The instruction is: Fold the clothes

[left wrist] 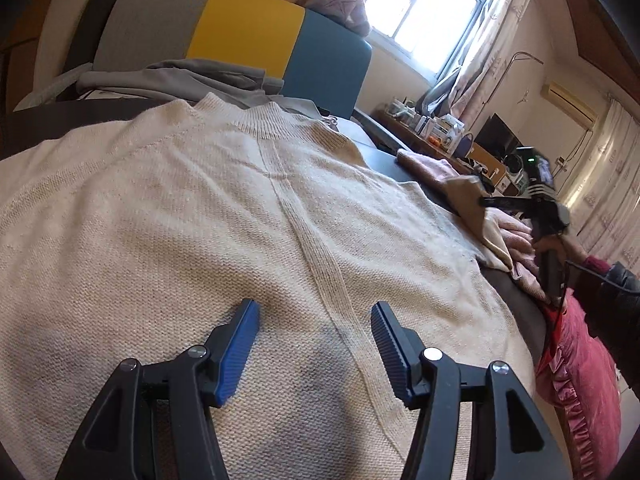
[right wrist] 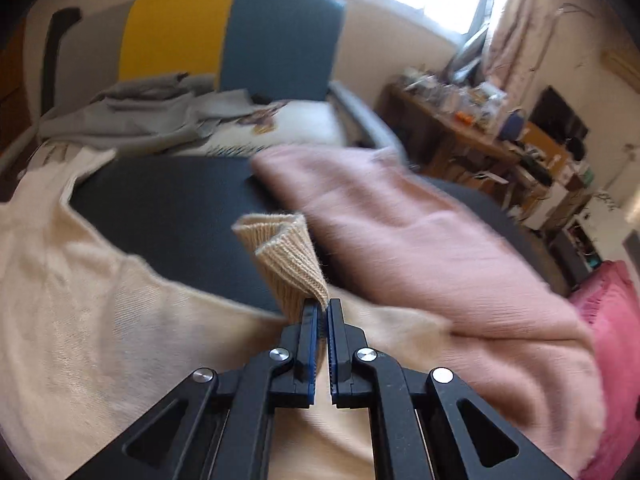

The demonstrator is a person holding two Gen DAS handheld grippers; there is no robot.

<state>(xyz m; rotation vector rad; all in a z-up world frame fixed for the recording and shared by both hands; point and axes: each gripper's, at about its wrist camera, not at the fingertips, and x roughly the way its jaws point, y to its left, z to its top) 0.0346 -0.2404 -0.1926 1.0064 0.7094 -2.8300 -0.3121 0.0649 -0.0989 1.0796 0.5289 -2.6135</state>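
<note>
Sweater (left wrist: 248,216) lies spread flat on the bed (right wrist: 168,208), collar toward the headboard. Right fingers (right wrist: 323,308) pinch its ribbed cuff (right wrist: 288,252), lifted at the right edge. Left fingers (left wrist: 316,320) hover spread apart above the centre seam.

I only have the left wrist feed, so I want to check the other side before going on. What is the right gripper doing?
Observer: The right gripper is shut on the ribbed cuff of the cream sweater.
Operator: Is the cuff lying on the table?
Observer: No, it stands up from the fingers, folded over itself, above the dark tabletop.
Operator: What lies just beyond it?
Observer: A pink garment, spread to the right of the cuff; the view is blurred there.
Operator: And my left gripper?
Observer: The left gripper is open over the sweater's body.
</note>
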